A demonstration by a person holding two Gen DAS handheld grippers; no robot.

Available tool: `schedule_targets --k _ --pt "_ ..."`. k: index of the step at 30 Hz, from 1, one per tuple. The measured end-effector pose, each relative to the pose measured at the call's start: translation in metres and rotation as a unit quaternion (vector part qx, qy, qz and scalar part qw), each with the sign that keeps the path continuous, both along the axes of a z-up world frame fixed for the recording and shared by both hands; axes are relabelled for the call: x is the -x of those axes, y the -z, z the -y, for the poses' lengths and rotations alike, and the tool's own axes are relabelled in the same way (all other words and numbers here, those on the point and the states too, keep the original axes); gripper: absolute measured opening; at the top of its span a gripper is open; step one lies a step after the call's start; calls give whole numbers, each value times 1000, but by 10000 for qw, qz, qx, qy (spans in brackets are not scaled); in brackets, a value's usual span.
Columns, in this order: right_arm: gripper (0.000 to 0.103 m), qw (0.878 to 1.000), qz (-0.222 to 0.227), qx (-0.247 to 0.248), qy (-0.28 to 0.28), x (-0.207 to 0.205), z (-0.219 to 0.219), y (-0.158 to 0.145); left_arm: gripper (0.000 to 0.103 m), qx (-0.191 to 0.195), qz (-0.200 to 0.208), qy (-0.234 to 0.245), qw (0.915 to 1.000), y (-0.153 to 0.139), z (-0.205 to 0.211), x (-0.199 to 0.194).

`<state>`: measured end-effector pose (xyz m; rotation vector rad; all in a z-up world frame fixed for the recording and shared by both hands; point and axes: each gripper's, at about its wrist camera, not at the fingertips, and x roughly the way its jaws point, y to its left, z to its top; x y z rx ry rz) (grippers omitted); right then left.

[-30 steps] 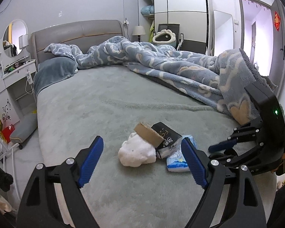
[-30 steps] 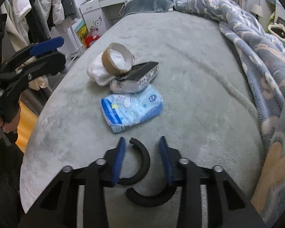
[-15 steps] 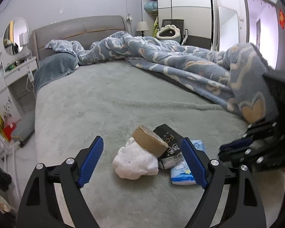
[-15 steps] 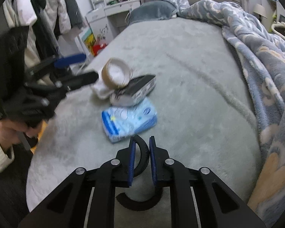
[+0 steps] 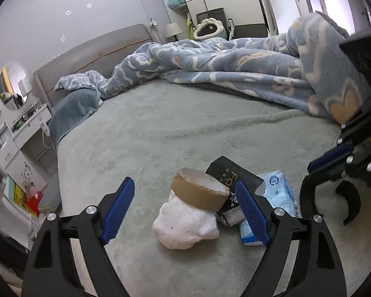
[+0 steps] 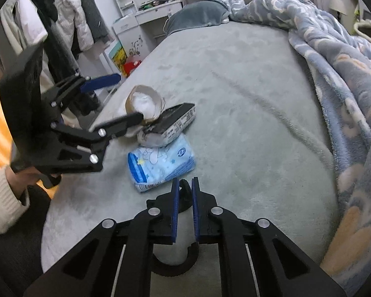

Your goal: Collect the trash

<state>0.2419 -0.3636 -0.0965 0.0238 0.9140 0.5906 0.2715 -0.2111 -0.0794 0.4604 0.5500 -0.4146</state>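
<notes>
Left wrist view: the left tool [image 5: 185, 205] stands wide, hovering around the cardboard ring [image 5: 199, 193] and white wad [image 5: 185, 225] near the bed's [image 5: 160, 128] edge. The right tool [image 6: 184, 206] pinches a black curved piece [image 6: 184, 193].

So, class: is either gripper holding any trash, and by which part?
No. The left gripper is open before the trash pile; the right gripper is shut on nothing.

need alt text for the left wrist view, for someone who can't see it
The left gripper hangs open over a pile of trash on a grey bed: a cardboard tape roll on a white wad, a black box and a blue tissue pack. The right gripper, shut, holds a black ring at right.
</notes>
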Motion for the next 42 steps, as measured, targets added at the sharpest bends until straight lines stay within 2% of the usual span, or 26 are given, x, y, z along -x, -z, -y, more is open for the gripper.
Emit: schedule_targets --k 2,4,5,8,14,15,19,22,27,34,42 --pt "17 10000 -13 -56 20 -1 2 0 86 -54 7 19 10000 2 2 -2" --pt "40 10000 -37 69 36 -3 1 3 86 -110 25 23 9999 3 5 -4" --pt "43 9999 -59 117 34 -3 0 5 86 -161 49 22 9999 4 7 -4" --pt "44 9998 -95 157 24 -5 0 7 84 -319 108 32 9994 7 11 -6" --pt "44 9995 -188 236 -20 -8 -5 15 78 -394 126 87 9991 10 15 -8" --pt "43 9995 -205 246 -54 -7 -8 17 77 -424 141 103 9989 11 17 -7" --pt "23 9992 -217 275 -170 -7 -14 20 75 -473 125 168 9987 15 22 -9" --pt "13 9991 -203 293 -207 -8 -16 21 72 -481 92 176 9986 18 24 -11" --pt "11 9991 -195 260 -274 -8 -15 19 58 -443 -69 145 9989 22 25 -17" --pt "9 9993 -175 196 -279 -8 -14 14 57 -28 -274 101 9996 16 16 -20" --pt "8 9990 -109 376 -210 -2 -22 8 57 631 -243 -40 9977 -8 -3 -12"
